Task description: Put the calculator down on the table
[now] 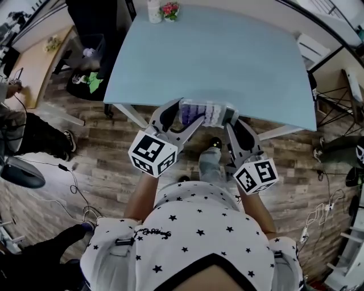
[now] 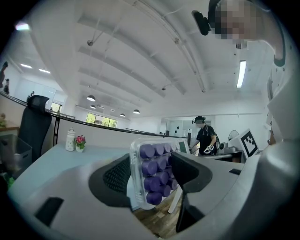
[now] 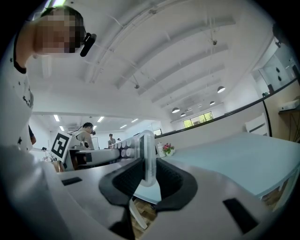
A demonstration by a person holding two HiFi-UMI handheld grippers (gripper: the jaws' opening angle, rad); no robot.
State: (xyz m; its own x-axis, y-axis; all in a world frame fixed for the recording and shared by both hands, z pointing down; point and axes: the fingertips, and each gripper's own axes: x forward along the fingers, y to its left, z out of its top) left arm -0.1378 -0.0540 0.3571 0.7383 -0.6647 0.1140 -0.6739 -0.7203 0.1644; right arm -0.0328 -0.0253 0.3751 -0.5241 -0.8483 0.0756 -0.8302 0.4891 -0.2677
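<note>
A clear-cased calculator [image 1: 206,113] with purple keys hangs on edge over the near edge of the light blue table [image 1: 227,62]. My left gripper [image 1: 191,120] is shut on its left end and my right gripper [image 1: 230,121] on its right end. In the left gripper view the calculator [image 2: 154,173] stands between the jaws of the left gripper [image 2: 152,177], key face toward the right jaw. In the right gripper view the calculator [image 3: 147,157] is edge-on, and the right gripper [image 3: 149,180] pinches it from both sides.
A white bottle [image 1: 154,10] and a small flower pot [image 1: 170,10] stand at the table's far edge. A black chair [image 1: 91,34] and a bin sit left of the table. Cables lie on the wooden floor [image 1: 96,165]. A person [image 2: 206,136] stands in the background.
</note>
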